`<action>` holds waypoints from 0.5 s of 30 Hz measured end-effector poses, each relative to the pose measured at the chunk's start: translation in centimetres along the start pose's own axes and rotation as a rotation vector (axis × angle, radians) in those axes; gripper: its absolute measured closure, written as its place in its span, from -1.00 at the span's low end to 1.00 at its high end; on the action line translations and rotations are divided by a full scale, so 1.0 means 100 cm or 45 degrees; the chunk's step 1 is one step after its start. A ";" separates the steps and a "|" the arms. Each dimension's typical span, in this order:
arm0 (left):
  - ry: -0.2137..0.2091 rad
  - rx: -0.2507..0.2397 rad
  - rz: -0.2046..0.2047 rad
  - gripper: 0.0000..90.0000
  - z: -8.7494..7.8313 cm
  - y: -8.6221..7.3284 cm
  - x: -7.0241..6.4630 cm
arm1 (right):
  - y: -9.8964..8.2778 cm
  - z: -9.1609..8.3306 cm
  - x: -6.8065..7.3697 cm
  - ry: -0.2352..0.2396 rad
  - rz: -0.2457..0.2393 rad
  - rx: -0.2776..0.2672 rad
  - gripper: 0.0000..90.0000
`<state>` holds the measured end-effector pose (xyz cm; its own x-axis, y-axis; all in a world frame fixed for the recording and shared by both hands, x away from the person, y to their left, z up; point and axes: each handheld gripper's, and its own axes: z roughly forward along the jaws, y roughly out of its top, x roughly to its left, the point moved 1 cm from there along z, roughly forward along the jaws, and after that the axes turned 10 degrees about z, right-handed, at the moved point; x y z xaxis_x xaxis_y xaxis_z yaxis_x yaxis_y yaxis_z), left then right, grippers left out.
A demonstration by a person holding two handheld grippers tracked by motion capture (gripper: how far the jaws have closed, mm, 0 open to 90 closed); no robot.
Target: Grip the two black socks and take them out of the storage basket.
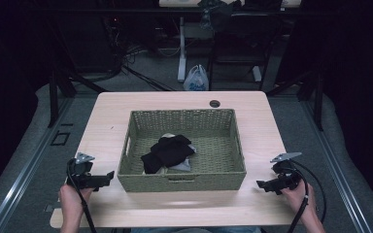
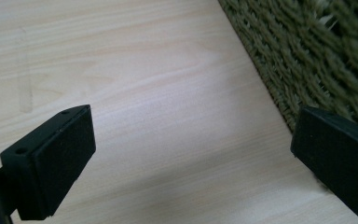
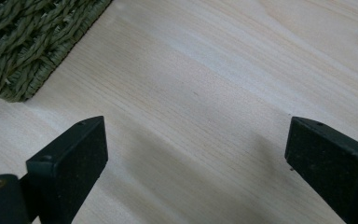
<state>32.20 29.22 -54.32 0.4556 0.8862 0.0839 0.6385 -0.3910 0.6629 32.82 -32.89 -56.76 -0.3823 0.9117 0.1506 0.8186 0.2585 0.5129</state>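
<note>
table (image 1: 252,111): pale wood top, rounded corners, small round cable hole near the far edge
basket (image 1: 181,180): olive-green woven, rectangular, at the middle of the table, slot handles in the short sides
basket contents: black garment (image 1: 167,151) crumpled on the basket floor, lying over pale grey cloth (image 1: 183,164); a cream scrap at its far edge
left gripper (image 1: 108,175): at the table's near left, just beside the basket's near left corner, pointing toward it; jaws spread wide, nothing between them; held in the left hand (image 1: 70,196)
left gripper view: bare wood between the two black pads, basket weave (image 2: 317,56) close at the upper right
right gripper (image 1: 261,185): at the table's near right, near the basket's near right corner, apart from it; jaws spread wide, nothing between them; held in the right hand (image 1: 298,195)
right gripper view: bare wood between the pads, basket corner (image 3: 32,42) at the upper left
floor beyond table: white plastic bag (image 1: 196,79), cables, table legs in dim light
</note>
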 end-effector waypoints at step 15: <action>-0.006 -0.132 0.099 -1.00 -0.042 0.038 -0.013 | -0.001 -0.001 0.000 -0.024 0.003 -0.017 -0.88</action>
<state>31.46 27.64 -48.74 0.5044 0.8529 0.1347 0.5334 -0.4304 0.7281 32.68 -32.95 -56.76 -0.3722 0.9182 0.1357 0.8136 0.2524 0.5237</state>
